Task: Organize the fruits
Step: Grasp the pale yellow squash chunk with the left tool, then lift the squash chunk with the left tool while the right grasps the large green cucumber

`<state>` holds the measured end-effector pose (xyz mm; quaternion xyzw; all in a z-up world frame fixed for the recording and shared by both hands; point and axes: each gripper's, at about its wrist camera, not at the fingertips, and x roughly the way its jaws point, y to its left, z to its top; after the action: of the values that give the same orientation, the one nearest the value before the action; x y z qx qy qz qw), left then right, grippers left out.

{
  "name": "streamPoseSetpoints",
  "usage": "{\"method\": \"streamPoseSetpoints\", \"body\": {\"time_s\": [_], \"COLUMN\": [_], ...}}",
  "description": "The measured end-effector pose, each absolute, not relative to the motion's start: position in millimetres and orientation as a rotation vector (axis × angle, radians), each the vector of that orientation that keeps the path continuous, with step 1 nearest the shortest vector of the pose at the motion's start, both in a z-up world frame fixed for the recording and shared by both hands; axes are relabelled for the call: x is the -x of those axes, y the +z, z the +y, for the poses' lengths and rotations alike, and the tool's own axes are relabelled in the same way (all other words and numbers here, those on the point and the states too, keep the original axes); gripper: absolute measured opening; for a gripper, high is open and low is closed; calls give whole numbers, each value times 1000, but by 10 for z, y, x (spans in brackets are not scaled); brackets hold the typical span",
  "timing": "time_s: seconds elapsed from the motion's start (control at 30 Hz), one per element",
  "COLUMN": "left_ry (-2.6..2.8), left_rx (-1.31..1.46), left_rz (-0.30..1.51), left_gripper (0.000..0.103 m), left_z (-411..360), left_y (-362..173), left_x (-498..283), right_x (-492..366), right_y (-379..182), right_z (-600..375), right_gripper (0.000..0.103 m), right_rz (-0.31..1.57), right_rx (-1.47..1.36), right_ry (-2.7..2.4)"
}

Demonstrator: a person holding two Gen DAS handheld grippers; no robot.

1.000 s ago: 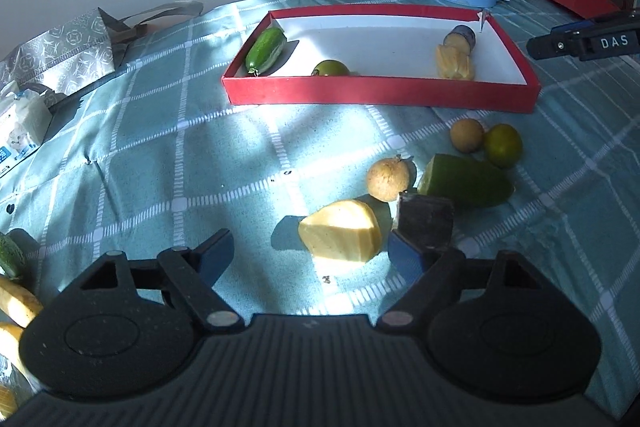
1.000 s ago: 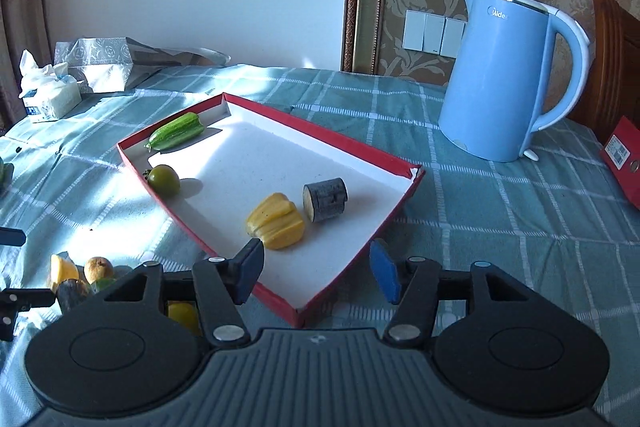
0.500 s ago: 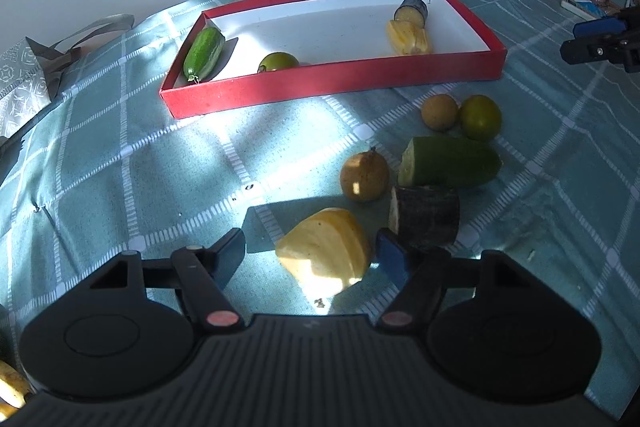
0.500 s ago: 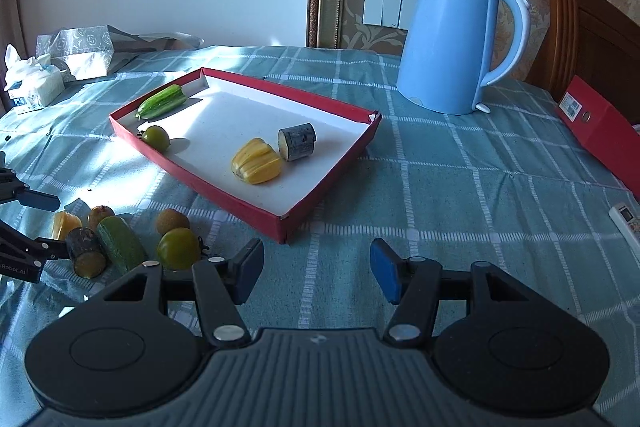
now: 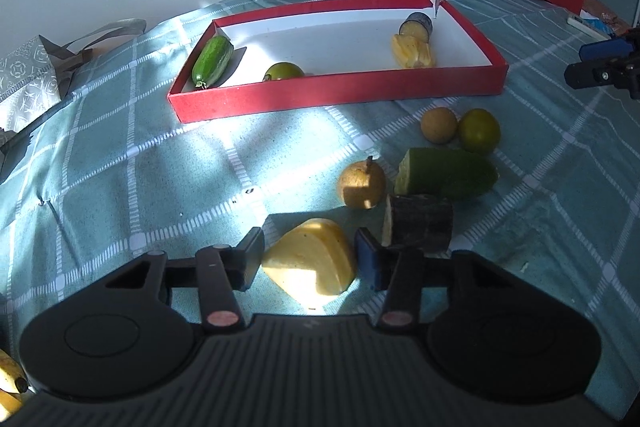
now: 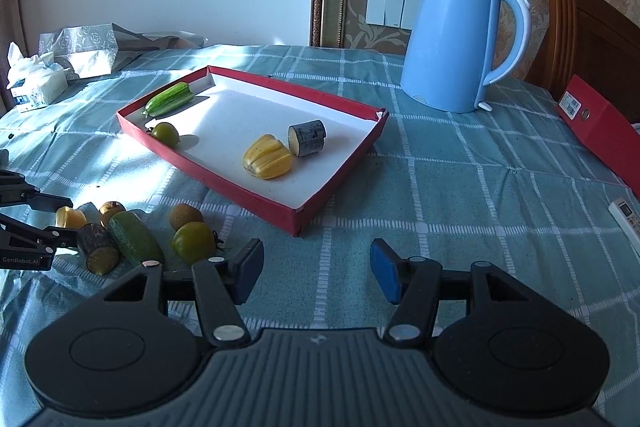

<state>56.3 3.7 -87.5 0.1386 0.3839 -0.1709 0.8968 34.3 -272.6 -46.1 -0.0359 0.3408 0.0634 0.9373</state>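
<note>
Nearest the table's front edge, left gripper (image 5: 310,259) has just been closing, jaws now straddling the yellow wedge (image 5: 314,261); pads look right at its flanks, cannot tell if they press yet. Wedge probably light and firm, smooth-skinned, so slippery on the slanted faces; better taken across its broad flat sides, low, than near the thin tip. Just beside it to the right lies a dark stub (image 5: 418,225), then a brown pear (image 5: 362,183) and a cut cucumber half (image 5: 446,173); beyond those a brown round fruit (image 5: 439,125) touching a green lime (image 5: 479,131). Right gripper (image 6: 316,273) hovers part open, empty, over bare cloth. Further back, mid-table, the red tray (image 5: 340,93) holds a small cucumber (image 5: 212,61), a lime, yellow starfruit (image 6: 267,157) and another stub. Blue kettle (image 6: 460,41) near the far edge.
</note>
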Motion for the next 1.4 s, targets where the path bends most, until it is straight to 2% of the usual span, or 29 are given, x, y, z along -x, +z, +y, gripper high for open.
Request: {"method": "streamPoseSetpoints", "body": {"time_s": [0.5,0.97,1.1,1.4], "left_ry": [-247,-171,-156,-160], "left_rx": [-167,-85,-63,-30], "left_rz": [772,748,746,729], "left_gripper": [45,45,45,45], "left_z": [264,394,414,361], "left_y": [-724,-526,-491,-379], "left_x": [-420,-281,-259,-328], "right_x": [-395,-742,-761,-683], "right_y": [-574,-751,-809,-787], "right_z": [-1912,-1644,-1583,-1716], "right_gripper": [57,41,32,31], "right_rz": [674,718,731,692], "right_rx": [388,488,521,445], "right_ry": [564,775,811,729]}}
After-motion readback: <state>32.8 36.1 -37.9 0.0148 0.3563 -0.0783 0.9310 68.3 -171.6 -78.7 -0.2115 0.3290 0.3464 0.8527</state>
